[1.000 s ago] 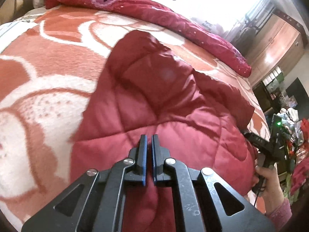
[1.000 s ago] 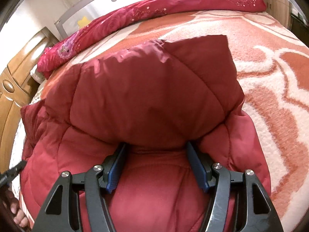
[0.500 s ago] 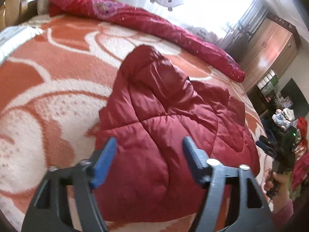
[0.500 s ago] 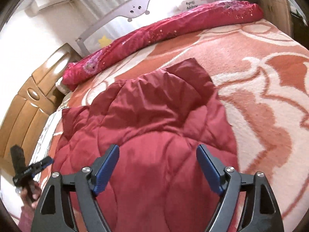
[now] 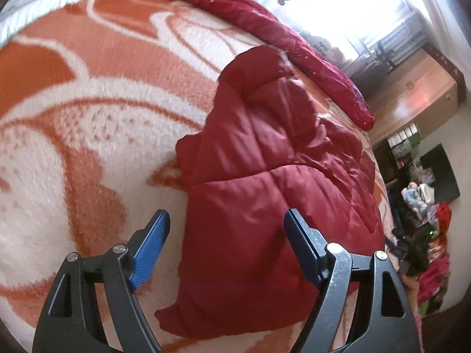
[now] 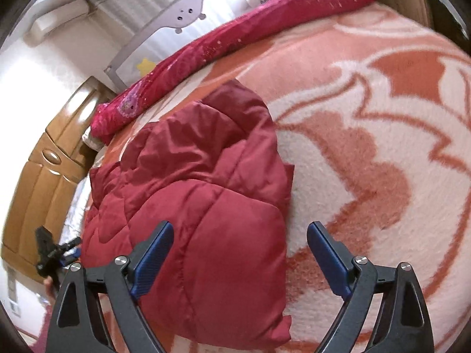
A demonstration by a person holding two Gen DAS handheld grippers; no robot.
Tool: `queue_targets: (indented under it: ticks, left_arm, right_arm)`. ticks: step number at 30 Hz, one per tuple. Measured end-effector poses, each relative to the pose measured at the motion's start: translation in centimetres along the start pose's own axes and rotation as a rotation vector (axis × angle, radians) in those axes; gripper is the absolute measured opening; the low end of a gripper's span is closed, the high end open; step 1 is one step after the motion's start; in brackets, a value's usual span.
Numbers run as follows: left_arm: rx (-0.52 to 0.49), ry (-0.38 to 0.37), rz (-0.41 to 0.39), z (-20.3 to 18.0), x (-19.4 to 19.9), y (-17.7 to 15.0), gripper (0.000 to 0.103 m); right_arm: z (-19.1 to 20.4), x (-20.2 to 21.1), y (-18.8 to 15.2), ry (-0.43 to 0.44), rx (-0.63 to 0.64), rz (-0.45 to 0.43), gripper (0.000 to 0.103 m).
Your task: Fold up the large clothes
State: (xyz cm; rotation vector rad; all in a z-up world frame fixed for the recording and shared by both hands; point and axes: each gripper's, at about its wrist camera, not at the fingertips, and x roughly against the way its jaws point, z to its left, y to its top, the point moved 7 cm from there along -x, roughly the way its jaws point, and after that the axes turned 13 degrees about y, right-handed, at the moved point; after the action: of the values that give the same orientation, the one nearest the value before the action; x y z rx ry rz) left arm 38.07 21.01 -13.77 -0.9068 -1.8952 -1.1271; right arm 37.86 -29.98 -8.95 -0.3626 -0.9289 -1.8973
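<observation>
Both claws, left (image 5: 226, 235) and right (image 6: 238, 244), are opening, empty, above the jacket's (image 5: 265, 176) near end; it runs lengthwise toward the bed's (image 5: 88, 88) far edge.

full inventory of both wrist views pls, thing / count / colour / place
jacket: 1, dark red quilted, folded on the blanket
blanket: 1, orange and white, covers the bed
rolled quilt: 1, pink-red, along the bed's far edge
bed rail: 1, grey and white, behind the quilt
cabinet: 1, wooden, beside the bed
clothes pile: 1, mixed colours, on the floor
left gripper: 1, black with blue pads, jaws opening above the jacket's near edge, not pressing it
right gripper: 1, same, jaws opening above the jacket's near corner, not pressing it
</observation>
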Motion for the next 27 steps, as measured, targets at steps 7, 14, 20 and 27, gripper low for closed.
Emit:
queue_targets:
  ticks: [7, 14, 20, 27]
  left_arm:
    - [0.016, -0.055, 0.041, 0.3, -1.0, -0.2, 0.082]
    - [0.007, -0.111, 0.087, -0.3, -2.4, 0.1, 0.084]
    - [0.026, -0.203, 0.205, -2.0, -4.9, -0.5, 0.091]
    - [0.004, -0.207, 0.154, -2.9, -4.3, -0.8, 0.067]
  right_arm:
    - [-2.3, -2.0, -0.7, 0.084, -0.110, 0.046, 0.096]
    - [-3.8, -4.6, -0.6, 0.156, -0.197, 0.096, 0.096]
    - [-3.8, -6.8, -0.4, 0.217, -0.260, 0.140, 0.097]
    - [-2.5, -7.8, -0.9, 0.242, -0.259, 0.176, 0.069]
